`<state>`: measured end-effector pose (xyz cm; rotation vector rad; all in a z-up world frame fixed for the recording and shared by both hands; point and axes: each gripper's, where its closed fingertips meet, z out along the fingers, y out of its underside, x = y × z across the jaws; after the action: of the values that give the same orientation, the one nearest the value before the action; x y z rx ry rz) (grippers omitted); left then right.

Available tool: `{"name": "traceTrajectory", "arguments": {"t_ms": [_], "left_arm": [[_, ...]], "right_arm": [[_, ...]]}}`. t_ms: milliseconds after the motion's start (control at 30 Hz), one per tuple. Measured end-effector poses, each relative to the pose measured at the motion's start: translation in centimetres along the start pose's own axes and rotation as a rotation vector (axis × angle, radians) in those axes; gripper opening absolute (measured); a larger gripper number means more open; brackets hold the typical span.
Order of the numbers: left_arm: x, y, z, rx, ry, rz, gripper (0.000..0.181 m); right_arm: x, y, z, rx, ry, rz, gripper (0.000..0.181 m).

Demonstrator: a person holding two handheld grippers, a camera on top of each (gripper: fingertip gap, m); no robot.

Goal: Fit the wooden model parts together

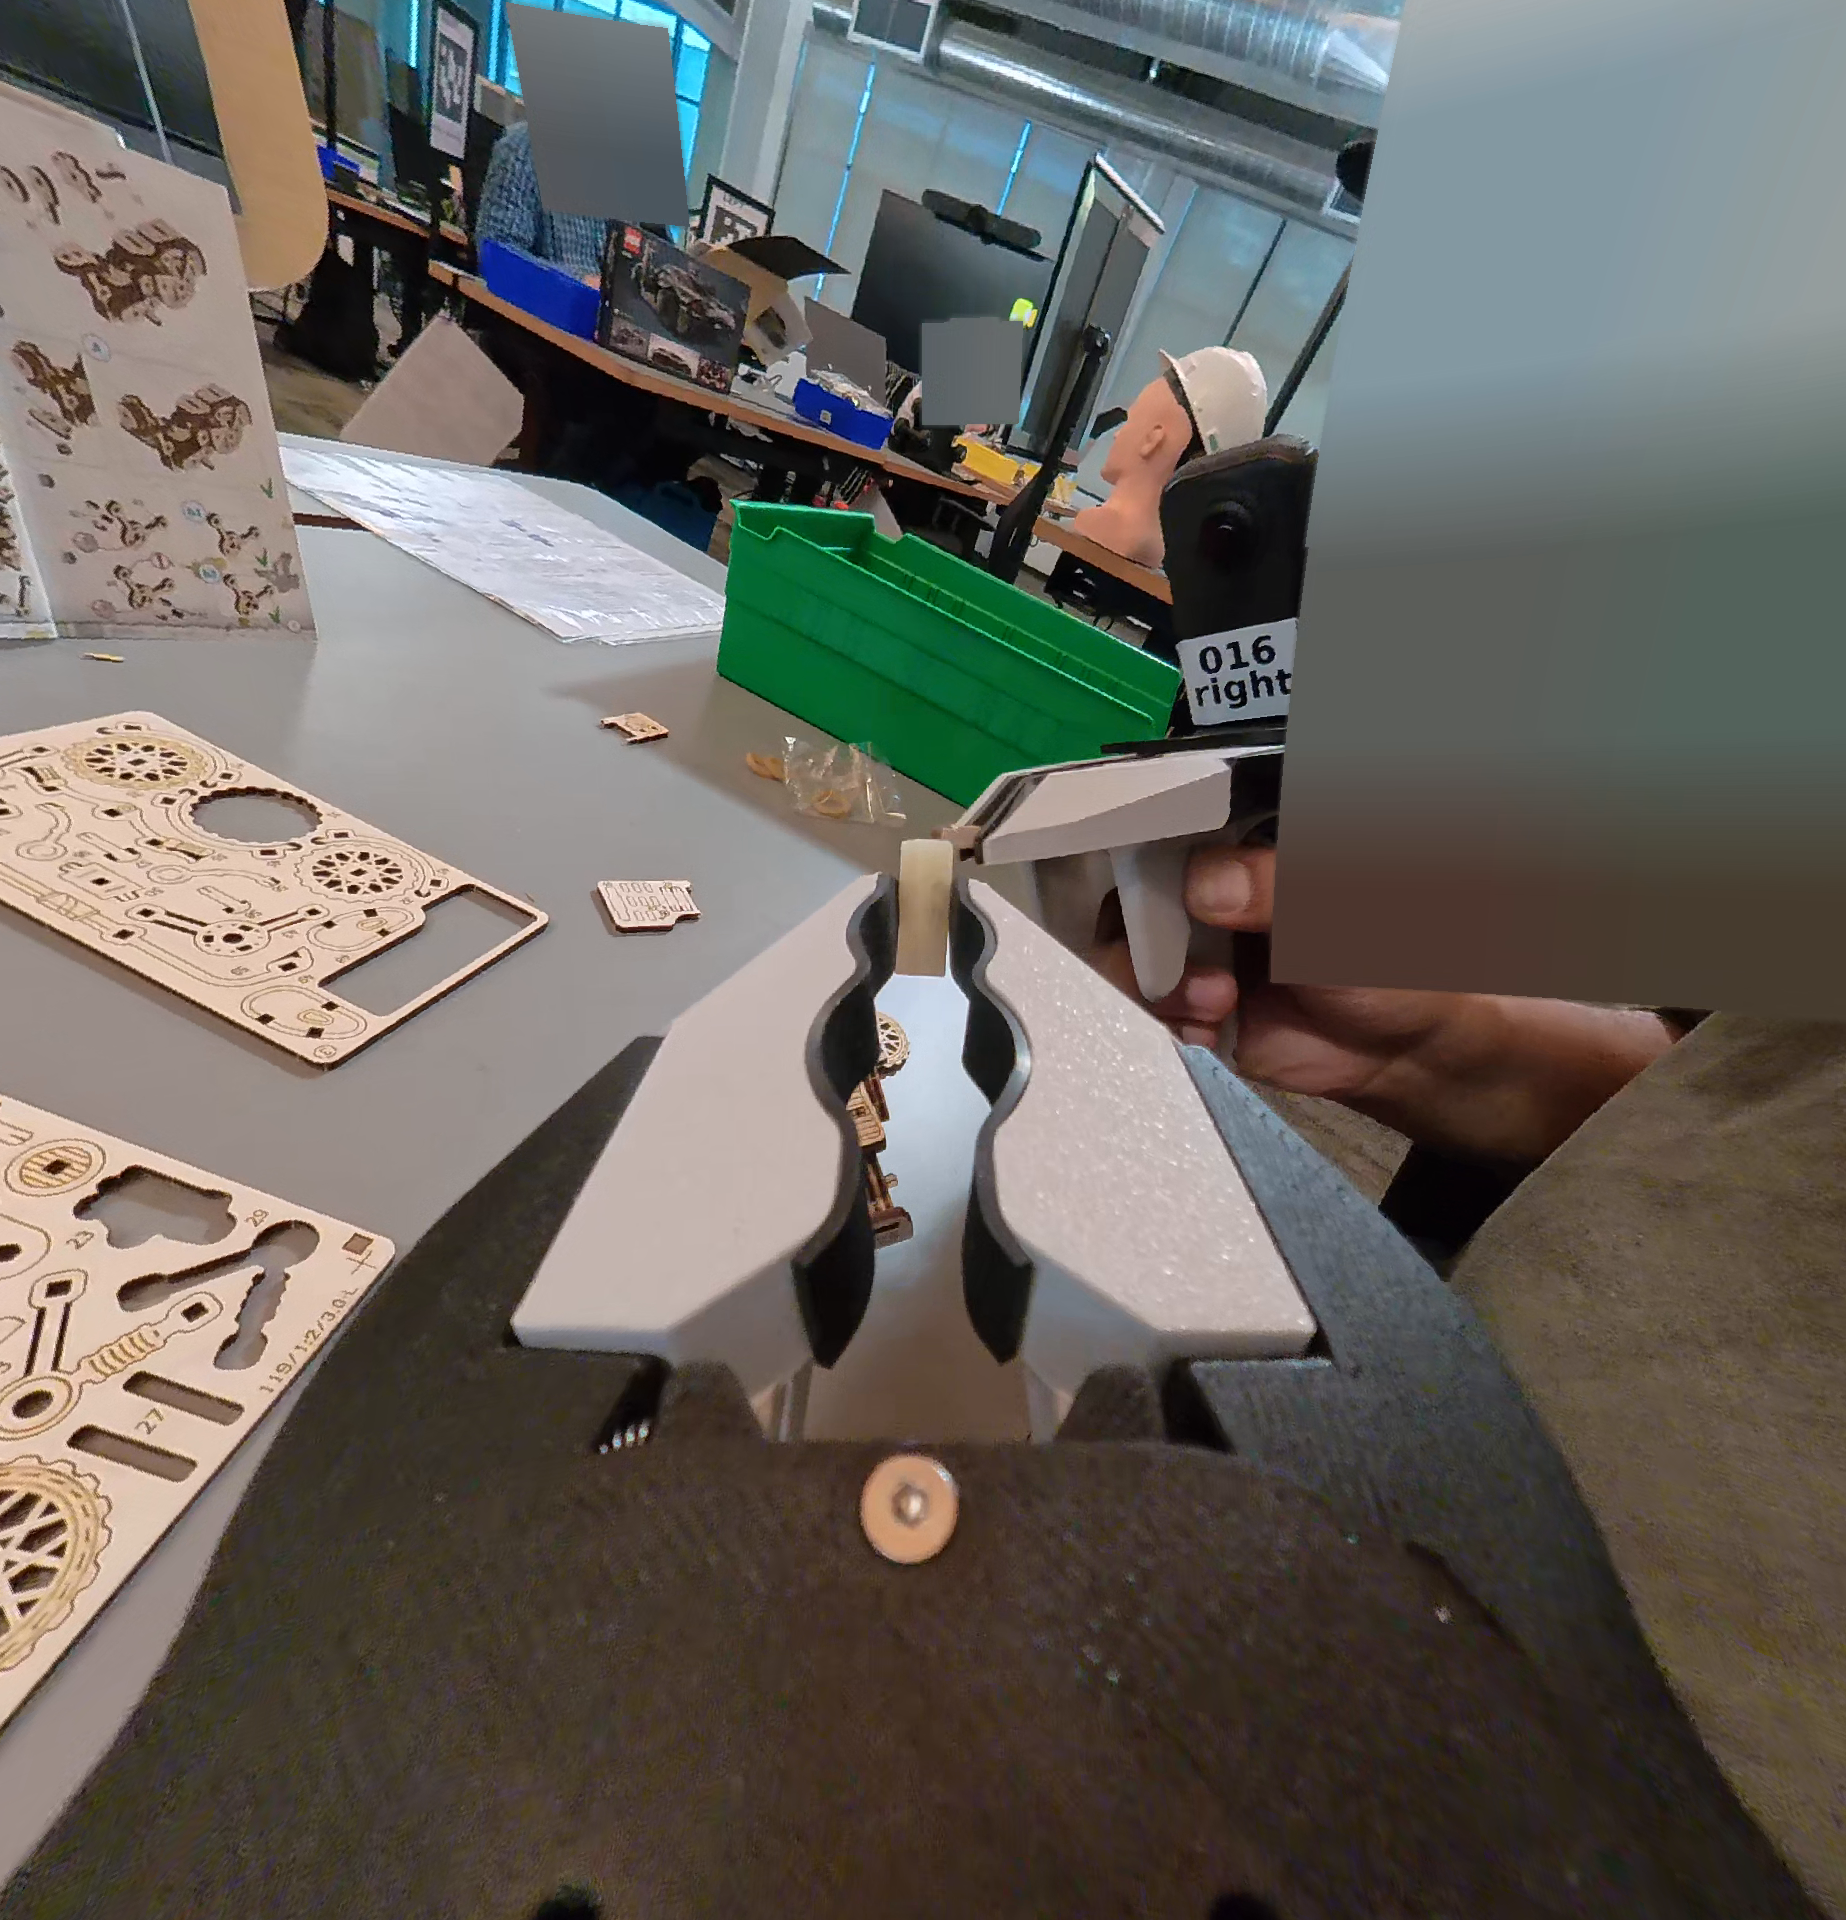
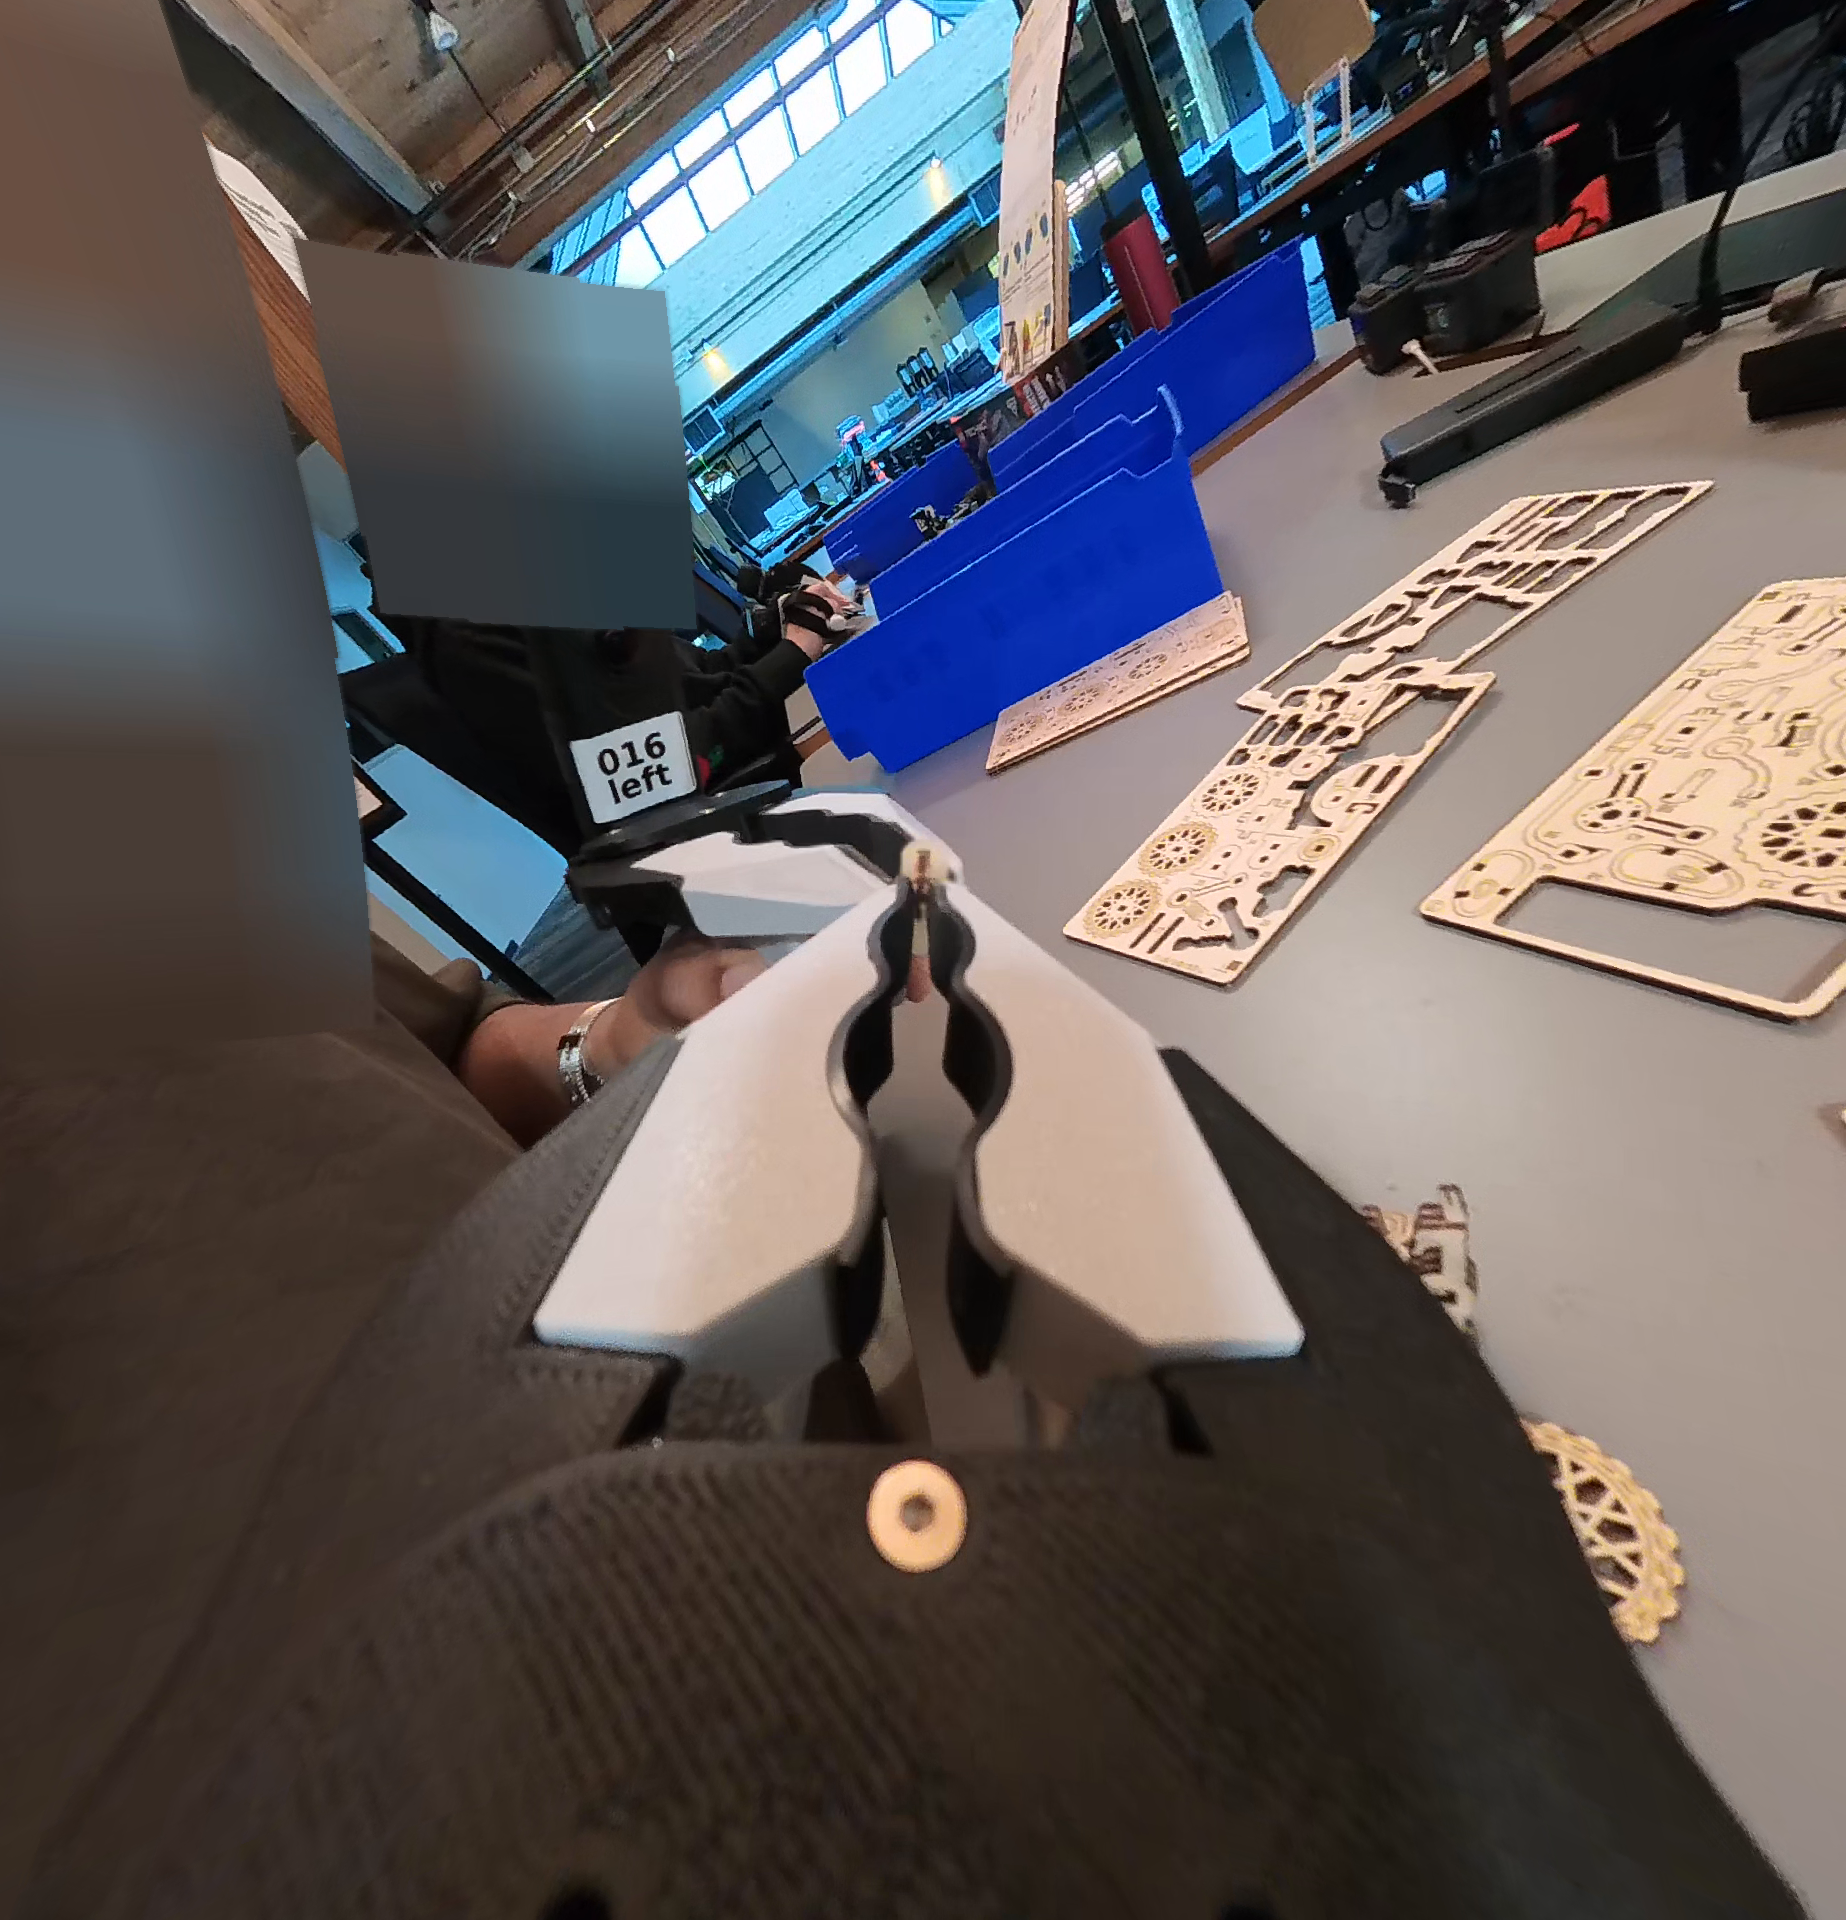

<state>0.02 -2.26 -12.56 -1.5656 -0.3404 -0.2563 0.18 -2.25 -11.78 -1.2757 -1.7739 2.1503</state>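
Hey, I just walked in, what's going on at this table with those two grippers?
A person is assembling a wooden model kit with a handheld gripper in each hand. The left gripper is shut on a pale block, held above the grey table. The right gripper pinches a thin wooden piece and holds its tip against that block. Laser-cut part sheets with several pieces already punched out lie on the table, near a green bin.
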Motion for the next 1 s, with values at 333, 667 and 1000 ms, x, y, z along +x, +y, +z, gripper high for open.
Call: {"name": "traceTrajectory", "arguments": {"t_ms": [333,667,1000], "left_arm": [[0.1,0.2,0.1,-0.008,0.031,-0.065,0.007],[0.4,1.4,0.5,-0.08,0.116,-0.285,0.007],[0.6,2.3,0.7,-0.124,0.149,-0.365,0.007]], "right_arm": [[0.1,0.2,-0.1,-0.033,0.032,-0.076,0.001],[0.4,1.0,-0.7,-0.236,0.206,-0.642,0.001],[0.8,1.9,-1.2,-0.386,0.325,-1.089,0.001]]}}
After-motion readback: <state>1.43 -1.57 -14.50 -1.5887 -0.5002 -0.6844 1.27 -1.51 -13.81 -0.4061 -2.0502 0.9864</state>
